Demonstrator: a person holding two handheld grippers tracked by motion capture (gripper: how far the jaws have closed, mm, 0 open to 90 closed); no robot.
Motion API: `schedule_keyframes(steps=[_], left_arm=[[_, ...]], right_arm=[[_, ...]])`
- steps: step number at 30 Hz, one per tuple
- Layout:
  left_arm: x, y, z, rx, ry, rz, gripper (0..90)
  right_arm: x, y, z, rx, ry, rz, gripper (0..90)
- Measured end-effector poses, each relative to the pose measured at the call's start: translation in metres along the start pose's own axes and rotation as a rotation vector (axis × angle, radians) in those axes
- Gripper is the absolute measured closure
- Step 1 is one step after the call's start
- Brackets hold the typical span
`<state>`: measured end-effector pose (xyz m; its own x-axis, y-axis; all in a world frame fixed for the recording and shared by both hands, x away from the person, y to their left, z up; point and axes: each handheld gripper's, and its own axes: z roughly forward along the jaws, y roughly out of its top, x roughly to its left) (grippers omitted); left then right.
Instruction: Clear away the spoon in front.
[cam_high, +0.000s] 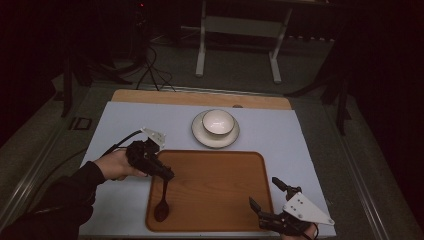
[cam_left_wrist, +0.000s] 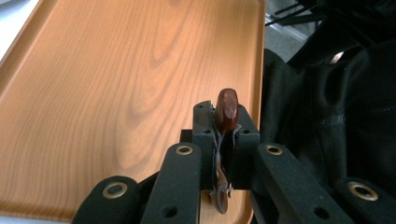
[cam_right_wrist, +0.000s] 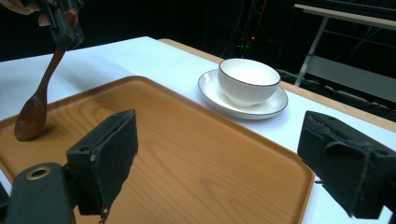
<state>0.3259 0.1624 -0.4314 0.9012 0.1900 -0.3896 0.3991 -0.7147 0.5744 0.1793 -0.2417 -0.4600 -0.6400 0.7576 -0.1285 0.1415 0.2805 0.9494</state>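
**Spoon held over the tray's near-left corner**

Nearest the high camera, the right gripper (cam_high: 267, 197) waits with jaws wide and empty by the tray's (cam_high: 220, 170) near-right corner. At the near-left corner, the wooden spoon (cam_high: 162, 204) hangs bowl-down, its handle pinched in the left gripper's (cam_high: 167, 175) jaws. Whether the bowl touches the tray is unclear. Probably a set-down: lower until it rests, then release. The bowl (cam_high: 218, 122) on its saucer (cam_high: 200, 134) stands beyond on the counter (cam_high: 120, 125).

Tray (cam_high: 215, 190) centre seemingly open; spoon (cam_high: 162, 202) blocks left.
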Motion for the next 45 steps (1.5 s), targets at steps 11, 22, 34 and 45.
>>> schedule_keyframes(steps=[11,22,34,45], left_arm=[[0.017,-0.014,0.017,-0.102,0.012,-0.038,79.5],[0.033,-0.042,0.036,-0.268,0.075,-0.12,75.5],[0.049,-0.06,0.06,-0.309,0.124,-0.172,70.1],[0.06,-0.07,0.069,-0.305,0.215,-0.197,64.8]], right_arm=[[-0.001,-0.001,0.0,0.005,0.0,0.003,12.2],[0.0,-0.001,0.001,0.013,0.006,-0.001,12.2],[0.0,-0.001,0.002,0.02,0.019,0.004,12.2],[0.0,-0.001,0.003,0.022,0.029,0.001,12.3]])
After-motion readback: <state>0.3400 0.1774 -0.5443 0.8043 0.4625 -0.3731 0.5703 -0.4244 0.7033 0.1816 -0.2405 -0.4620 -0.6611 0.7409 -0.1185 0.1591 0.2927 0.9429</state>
